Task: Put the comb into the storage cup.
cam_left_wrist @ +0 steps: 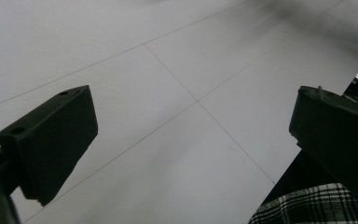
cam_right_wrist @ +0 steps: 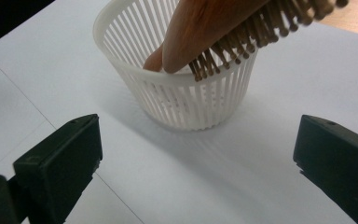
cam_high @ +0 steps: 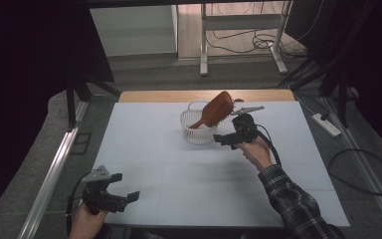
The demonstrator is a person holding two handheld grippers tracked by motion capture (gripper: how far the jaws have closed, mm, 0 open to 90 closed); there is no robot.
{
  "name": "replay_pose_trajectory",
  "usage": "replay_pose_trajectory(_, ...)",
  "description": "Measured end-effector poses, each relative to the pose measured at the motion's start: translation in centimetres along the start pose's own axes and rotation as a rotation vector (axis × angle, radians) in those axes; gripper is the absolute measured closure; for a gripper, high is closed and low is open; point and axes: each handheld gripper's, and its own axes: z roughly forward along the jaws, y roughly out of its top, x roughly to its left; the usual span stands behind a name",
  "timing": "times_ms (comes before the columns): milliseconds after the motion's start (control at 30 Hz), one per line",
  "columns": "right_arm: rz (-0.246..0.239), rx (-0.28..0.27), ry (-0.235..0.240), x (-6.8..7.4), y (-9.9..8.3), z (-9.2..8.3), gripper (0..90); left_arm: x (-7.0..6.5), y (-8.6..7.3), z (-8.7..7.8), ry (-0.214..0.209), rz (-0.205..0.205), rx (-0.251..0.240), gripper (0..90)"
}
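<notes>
A white slotted basket (cam_high: 198, 128) stands on the white table (cam_high: 154, 149), towards its far middle. A reddish wooden hairbrush (cam_high: 217, 109) leans in it, handle down and head sticking out over the rim to the right. My right gripper (cam_high: 227, 135) hovers just right of the basket, open and holding nothing. In the right gripper view the basket (cam_right_wrist: 186, 105) and the brush (cam_right_wrist: 200, 32), bristles facing down, lie just beyond the wide jaws of the right gripper (cam_right_wrist: 196, 163). My left gripper (cam_high: 124, 187) rests at the near left corner; in its own view the left gripper (cam_left_wrist: 191, 135) is open over bare table.
A plaid sleeve (cam_high: 291, 199) reaches in from the lower right. A wooden strip (cam_high: 204, 95) runs along the table's far edge. On the floor lie a power strip (cam_high: 325, 124) and cables (cam_high: 363, 169) at right. A metal frame (cam_high: 204, 45) stands behind.
</notes>
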Motion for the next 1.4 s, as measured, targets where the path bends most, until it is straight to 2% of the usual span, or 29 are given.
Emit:
replay_pose_trajectory(400,-0.033,0.027,0.015,0.3,-0.9,-0.5,0.3,0.0,0.0,0.0,-0.003,0.003,-0.001,1.1)
replay_pose_trajectory(733,-0.040,0.007,0.017,0.4,-1.2,-1.4,0.0,0.0,0.0,0.0,-0.004,0.005,0.001,1.2)
replay_pose_trajectory(1067,-0.079,0.006,0.020,0.5,-1.6,-2.2,0.0,0.0,0.0,0.0,-0.004,0.003,-0.001,1.2)
replay_pose_trajectory(1400,-0.092,-0.012,0.023,1.0,-1.9,-3.0,0.0,-0.1,0.0,0.1,-0.005,0.008,0.003,1.6)
